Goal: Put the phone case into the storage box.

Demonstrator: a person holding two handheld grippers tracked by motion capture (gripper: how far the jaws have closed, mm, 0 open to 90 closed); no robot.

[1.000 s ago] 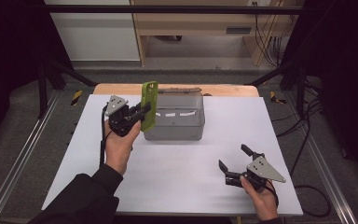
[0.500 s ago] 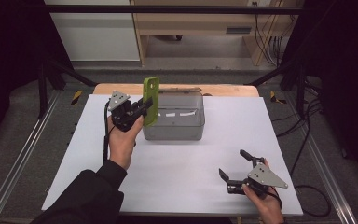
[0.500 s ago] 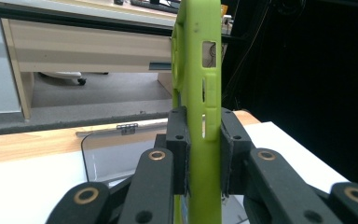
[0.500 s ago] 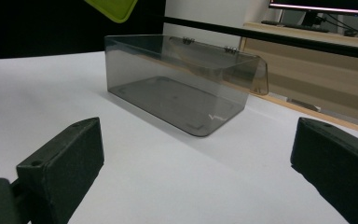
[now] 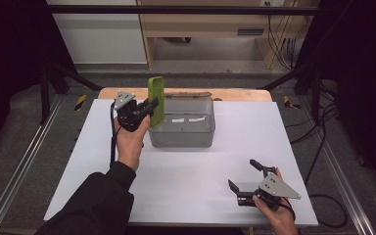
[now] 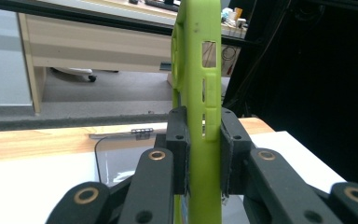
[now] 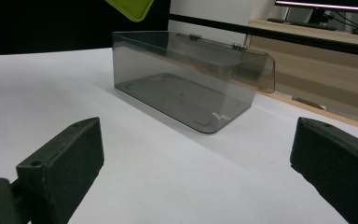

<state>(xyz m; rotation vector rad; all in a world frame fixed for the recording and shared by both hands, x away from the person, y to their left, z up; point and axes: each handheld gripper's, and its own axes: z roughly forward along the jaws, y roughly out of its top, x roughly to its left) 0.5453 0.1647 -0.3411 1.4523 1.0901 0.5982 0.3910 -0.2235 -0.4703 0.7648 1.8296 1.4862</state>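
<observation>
My left gripper (image 5: 149, 108) is shut on a lime-green phone case (image 5: 156, 101), which stands upright on edge above the left end of a clear grey plastic box (image 5: 182, 123). In the left gripper view the case (image 6: 200, 93) rises between the two pads (image 6: 178, 149), which press on both its sides. The box has its hinged lid folded open at the back, and nothing lies inside it (image 7: 186, 100). My right gripper (image 5: 245, 181) stands open near the table's front right, nothing between its jaws; it faces the box.
The white table top (image 5: 254, 127) has a wooden strip (image 5: 240, 94) along its far edge. Metal rails (image 5: 24, 161) flank the table on both sides. Cables (image 5: 323, 200) trail at the right. A wooden desk (image 5: 215, 24) stands beyond the table.
The left hand has carried the green case a little to the right and nearer the box's left end. The right gripper has drifted slightly toward the front edge, still open.
</observation>
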